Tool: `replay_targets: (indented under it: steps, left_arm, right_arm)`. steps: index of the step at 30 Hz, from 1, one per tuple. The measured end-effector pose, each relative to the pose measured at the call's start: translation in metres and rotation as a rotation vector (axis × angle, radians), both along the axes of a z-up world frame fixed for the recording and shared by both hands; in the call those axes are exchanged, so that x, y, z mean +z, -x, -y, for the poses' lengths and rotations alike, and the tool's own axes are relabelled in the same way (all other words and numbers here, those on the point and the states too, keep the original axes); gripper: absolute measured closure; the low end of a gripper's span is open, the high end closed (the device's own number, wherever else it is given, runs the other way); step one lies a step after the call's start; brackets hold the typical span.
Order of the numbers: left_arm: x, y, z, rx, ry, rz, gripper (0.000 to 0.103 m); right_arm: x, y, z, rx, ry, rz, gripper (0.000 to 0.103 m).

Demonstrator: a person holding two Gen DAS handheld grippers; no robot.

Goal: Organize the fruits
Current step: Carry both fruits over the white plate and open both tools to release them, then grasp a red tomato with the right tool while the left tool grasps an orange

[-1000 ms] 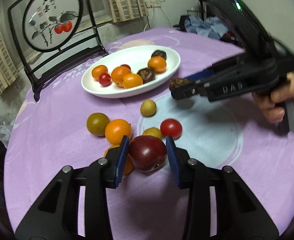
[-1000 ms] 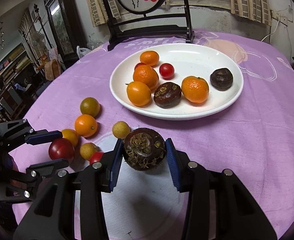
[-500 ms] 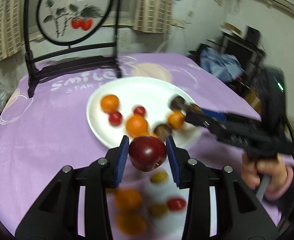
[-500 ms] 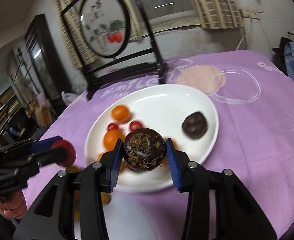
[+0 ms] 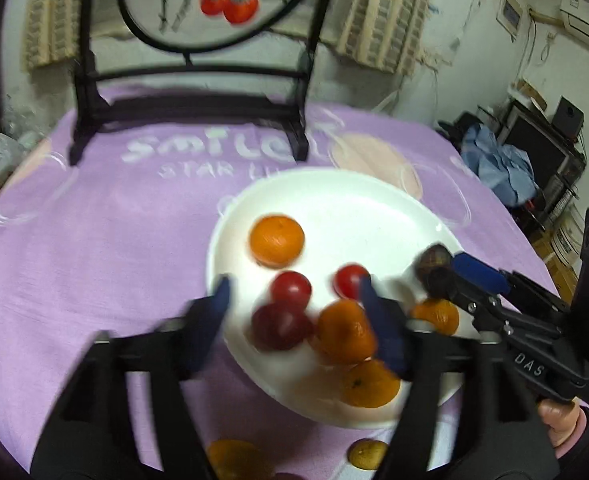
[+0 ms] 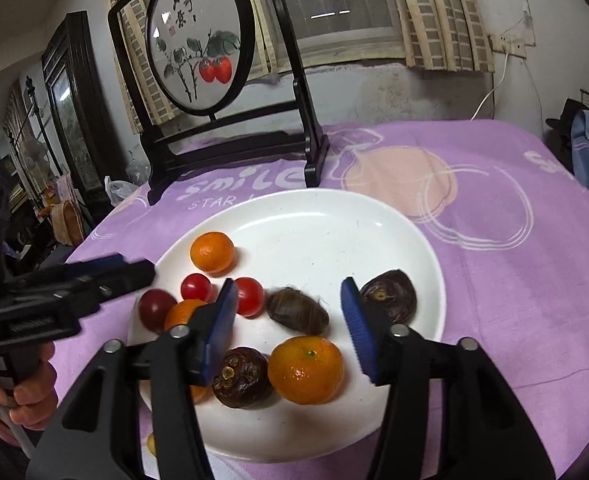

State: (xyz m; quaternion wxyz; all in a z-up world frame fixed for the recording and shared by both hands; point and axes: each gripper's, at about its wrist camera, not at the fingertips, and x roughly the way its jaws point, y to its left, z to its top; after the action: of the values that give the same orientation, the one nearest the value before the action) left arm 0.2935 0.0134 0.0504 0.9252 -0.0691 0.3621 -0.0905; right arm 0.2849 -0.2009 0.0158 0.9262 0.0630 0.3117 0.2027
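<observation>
Both wrist views close, angled down, sharing white plate (image 5: 230, 236) (image 6: 422, 248).

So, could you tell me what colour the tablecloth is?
Purple tablecloth with white and peach print; clearest in the right wrist view.

In the left wrist view we see the blue-padded black fingers (image 5: 218, 312) of the left gripper (image 5: 294, 312) smeared by motion as they open, and the dark red round fruit (image 5: 280, 326) between them blurs too. An orange round fruit (image 5: 236, 460) on the surface is cut off at the bottom edge. The right gripper's blue-padded fingers (image 6: 218, 320) hide part of another orange round fruit (image 6: 184, 314).
</observation>
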Motion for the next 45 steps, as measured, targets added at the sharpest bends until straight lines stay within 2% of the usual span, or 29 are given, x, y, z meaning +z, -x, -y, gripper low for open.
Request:
replay_targets:
  steps: [3, 4, 6, 8, 12, 17, 21, 24, 26, 33, 36, 43, 45]
  left_arm:
    - [0.02, 0.011, -0.002, 0.008, 0.011, 0.042, 0.015]
    - [0.028, 0.017, -0.004, 0.016, 0.024, 0.058, 0.012]
    - [0.044, 0.031, -0.005, 0.029, 0.038, 0.097, 0.01]
    - [0.055, 0.042, -0.004, 0.031, 0.018, 0.127, 0.004]
    - [0.064, 0.068, -0.003, 0.04, -0.046, 0.172, 0.002]
    - [0.043, 0.098, -0.027, 0.079, -0.082, 0.16, 0.002]
    - [0.017, 0.108, -0.051, 0.164, -0.138, 0.101, 0.002]
    - [0.003, 0.111, -0.067, 0.198, -0.11, 0.037, 0.002]
    - [0.0, 0.115, -0.075, 0.213, -0.098, 0.025, 0.002]
    - [0.003, 0.129, -0.088, 0.265, -0.092, 0.051, 0.002]
    - [0.002, 0.127, -0.088, 0.265, -0.086, 0.04, 0.002]
    - [0.003, 0.129, -0.081, 0.255, -0.124, 0.053, 0.002]
    - [0.002, 0.129, -0.081, 0.255, -0.126, 0.051, 0.002]
  right_arm:
    - [0.011, 0.008, 0.0, -0.011, 0.012, 0.019, 0.044]
    - [0.014, 0.011, -0.001, -0.012, 0.016, 0.022, 0.039]
    - [0.02, 0.018, -0.002, -0.007, 0.02, 0.028, 0.036]
    - [0.024, 0.024, -0.002, 0.0, 0.025, 0.028, 0.036]
    - [0.025, 0.039, -0.005, 0.011, 0.039, 0.035, 0.036]
    - [0.013, 0.056, -0.011, 0.059, 0.039, -0.029, 0.036]
    - [0.0, 0.079, -0.023, 0.137, 0.072, -0.068, 0.036]
    - [-0.014, 0.093, -0.039, 0.25, 0.09, -0.132, 0.036]
    - [-0.02, 0.101, -0.045, 0.304, 0.098, -0.16, 0.035]
    - [-0.024, 0.129, -0.068, 0.464, 0.242, -0.123, 0.036]
    - [-0.028, 0.138, -0.076, 0.505, 0.296, -0.114, 0.041]
    - [-0.044, 0.136, -0.08, 0.505, 0.344, -0.138, 0.055]
    - [-0.045, 0.138, -0.081, 0.506, 0.351, -0.125, 0.056]
